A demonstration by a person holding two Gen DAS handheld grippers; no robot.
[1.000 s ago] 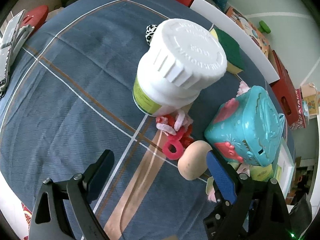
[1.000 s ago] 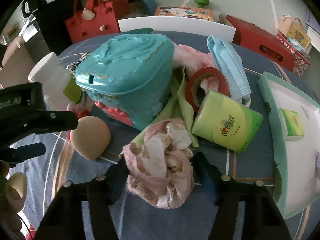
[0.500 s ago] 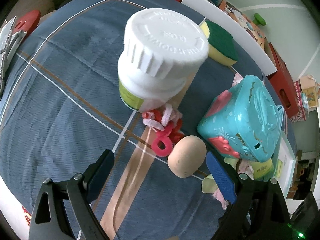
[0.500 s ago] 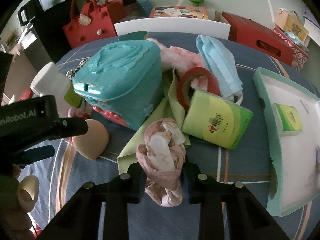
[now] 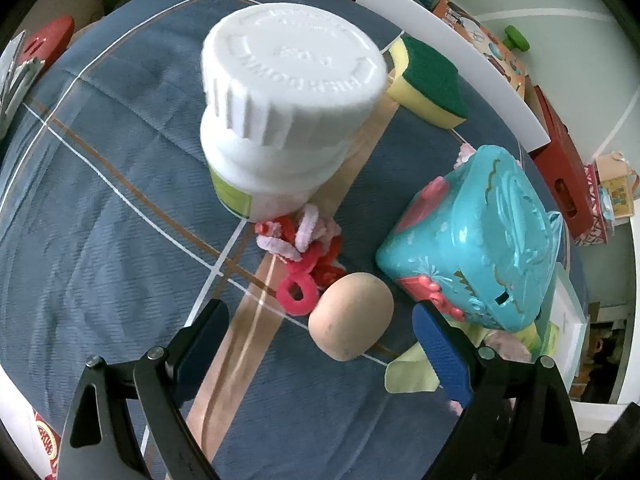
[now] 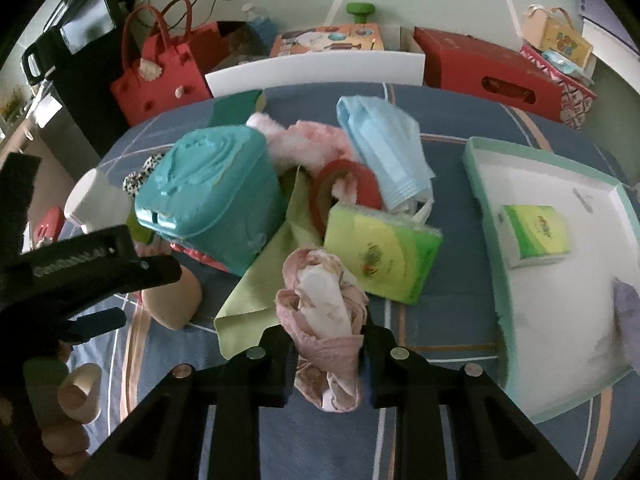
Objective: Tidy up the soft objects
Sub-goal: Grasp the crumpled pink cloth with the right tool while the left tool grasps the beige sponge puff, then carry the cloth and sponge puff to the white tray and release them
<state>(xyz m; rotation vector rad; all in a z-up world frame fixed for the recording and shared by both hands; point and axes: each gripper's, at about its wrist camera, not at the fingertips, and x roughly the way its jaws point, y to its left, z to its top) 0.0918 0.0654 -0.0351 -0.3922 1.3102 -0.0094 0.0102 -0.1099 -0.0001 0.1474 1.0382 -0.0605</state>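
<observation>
The pink cloth is bunched into a crumpled roll whose long axis runs from the camera outward between the fingers of the right gripper, its pale inner folds facing up and a loose end hanging below the pads. The fingers are closing and press it from both sides. It sits above the blue plaid worktop, just beside a yellow-green cloth on one side and a green tissue pack on the other. Beyond stand a teal plastic box, a red tape ring, a fluffy pink item and a blue face mask. To the right lies a mint-rimmed tray holding a small tissue pack. The left gripper has its fingers wide apart with nothing held, over a beige sponge, beside red and pink pipe cleaners and a white bottle.
</observation>
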